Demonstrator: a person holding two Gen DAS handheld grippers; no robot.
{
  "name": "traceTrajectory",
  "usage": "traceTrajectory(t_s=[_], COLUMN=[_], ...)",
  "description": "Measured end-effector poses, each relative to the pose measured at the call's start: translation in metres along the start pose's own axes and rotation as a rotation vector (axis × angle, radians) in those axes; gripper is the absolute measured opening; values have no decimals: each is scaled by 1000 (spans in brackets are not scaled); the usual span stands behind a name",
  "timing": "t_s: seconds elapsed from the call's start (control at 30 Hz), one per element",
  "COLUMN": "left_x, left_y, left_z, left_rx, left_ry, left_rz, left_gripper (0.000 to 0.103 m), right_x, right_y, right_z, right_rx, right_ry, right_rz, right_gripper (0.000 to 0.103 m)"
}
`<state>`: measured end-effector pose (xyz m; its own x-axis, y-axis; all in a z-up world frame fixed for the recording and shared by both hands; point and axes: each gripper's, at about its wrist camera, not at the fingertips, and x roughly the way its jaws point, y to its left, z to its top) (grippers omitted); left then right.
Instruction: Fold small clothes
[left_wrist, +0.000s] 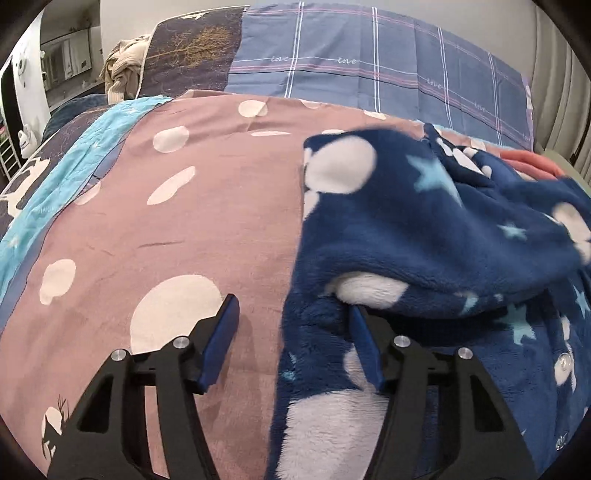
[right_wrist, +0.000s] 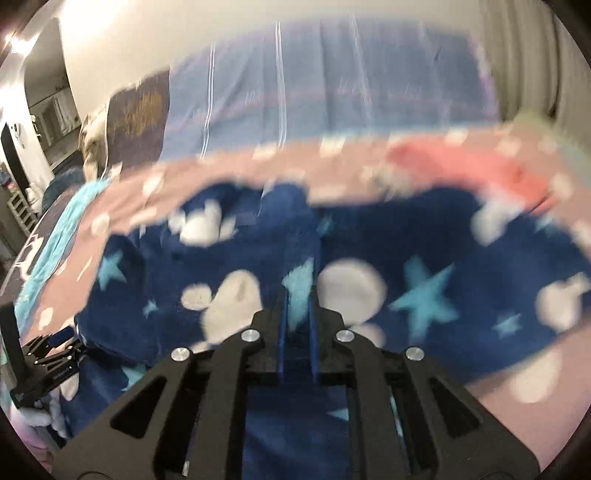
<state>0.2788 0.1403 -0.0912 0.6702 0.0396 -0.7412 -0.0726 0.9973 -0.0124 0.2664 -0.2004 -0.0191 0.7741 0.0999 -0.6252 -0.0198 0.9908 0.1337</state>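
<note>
Right tool (right_wrist: 297, 306), seen in its own blurred wrist view, is pinching a fold of the navy-blue fleece garment with white blobs and light-blue stars (right_wrist: 332, 258), its two blue pads drawn nearly together with a strip of starred fleece showing between them. Left tool (left_wrist: 291, 314) is standing half open over the garment's left edge: its left finger (left_wrist: 221, 325) is hanging over the bare dusty-pink bedspread with white dots (left_wrist: 184, 221) at about 9 o'clock of the garment, while its right finger (left_wrist: 364, 343) is touching the fleece under a raised fold, with nothing squeezed between the pads. The garment is lying on the bed, filling the 3 o'clock half of the left view, bunched and partly doubled over itself, with a coral-pink cloth (right_wrist: 461, 162) beyond it toward 1 o'clock. I judge the work to be sitting at the gripping stage of an early fold, one side taken and the other not yet. Next, the left tool would need to be closing on the near edge of the fleece, so that both sides can be lifted together and laid over evenly; the thick pile may be slipping if only a shallow bite is taken.
</note>
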Motion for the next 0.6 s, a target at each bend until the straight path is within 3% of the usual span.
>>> traceTrajectory(t_s=[0.07,0.13,0.23,0.27,0.37,0.6], left_x=[2,2,1,2,0,2], left_y=[-2,-5,-5,-4,-5,-4], left_z=[0,0,-4,-4,-6,-7], left_rx=[14,28,28,26,28,21], left_ry=[2,1,0,2,6,14], left_rz=[15,24,20,18,17,6], left_gripper=[61,61,61,61,61,61], right_x=[-9,4,19,19,17,72], right_y=[-7,-17,-39,-43,-53,-51], right_z=[-7,-25,-50,-51,-43,-2], right_rx=[-9,-22,48,73,126,155], right_ry=[-3,113,229,221,161,205], right_rz=[-76,-122,-92,-80,-29,55], right_gripper=[9,13,27,31,53,62])
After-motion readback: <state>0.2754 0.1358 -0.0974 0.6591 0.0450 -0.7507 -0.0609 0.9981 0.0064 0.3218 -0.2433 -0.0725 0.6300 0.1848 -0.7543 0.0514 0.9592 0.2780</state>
